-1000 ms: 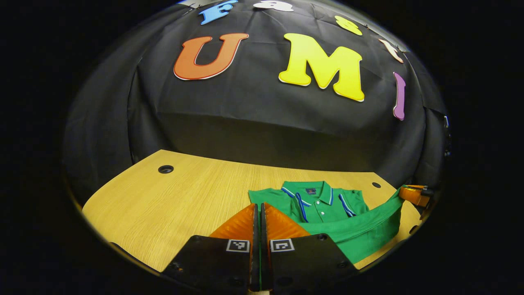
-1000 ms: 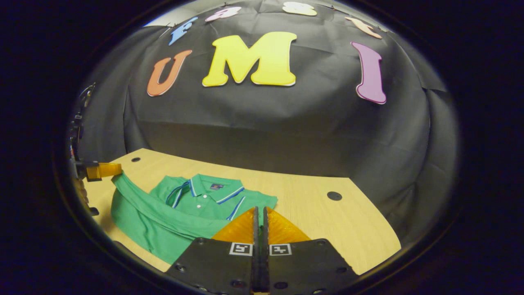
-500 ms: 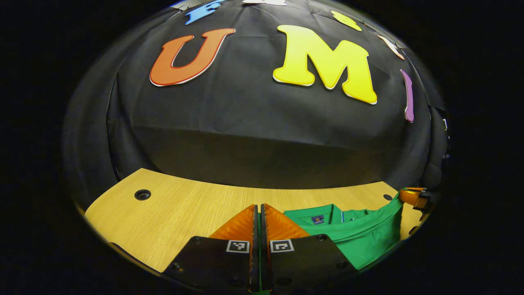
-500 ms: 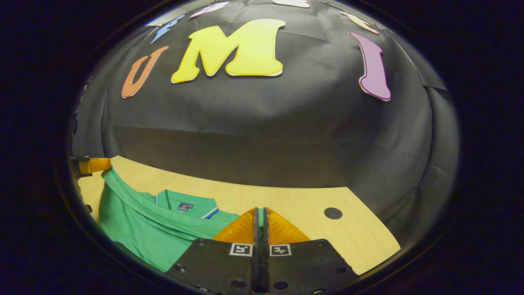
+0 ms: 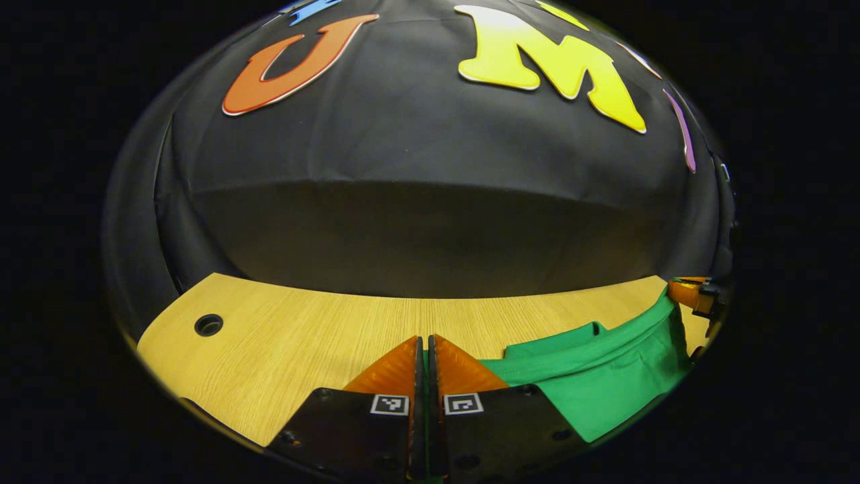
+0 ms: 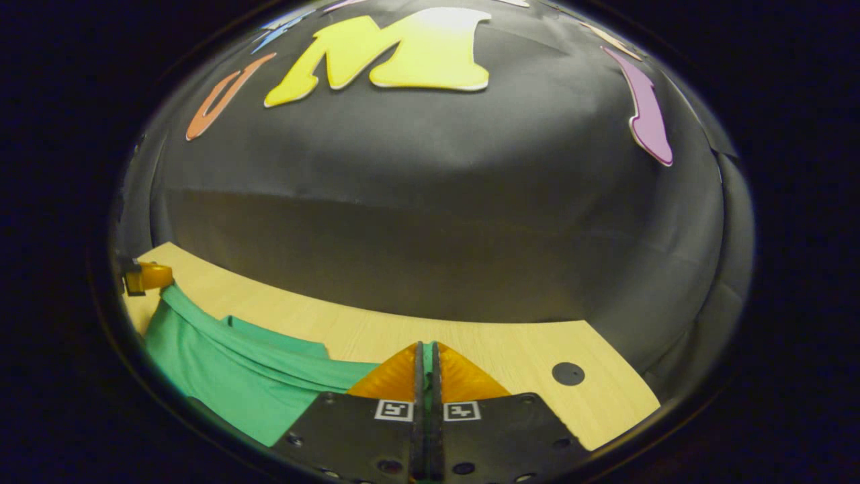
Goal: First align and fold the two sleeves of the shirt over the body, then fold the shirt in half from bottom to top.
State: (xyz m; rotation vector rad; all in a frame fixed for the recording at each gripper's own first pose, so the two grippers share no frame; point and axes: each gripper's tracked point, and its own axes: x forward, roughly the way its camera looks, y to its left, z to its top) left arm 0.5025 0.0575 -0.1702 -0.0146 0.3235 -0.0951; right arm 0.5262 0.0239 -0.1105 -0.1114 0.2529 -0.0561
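Green fabric shirt: hem pinched between closed left gripper and closed right gripper, draped over light wooden tabletop.

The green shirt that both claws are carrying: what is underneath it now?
Under the green shirt lies the wooden table; the left claw and right claw each pinch its lifted hem. Anything beneath the draped cloth, such as the collar or sleeves, is covered.
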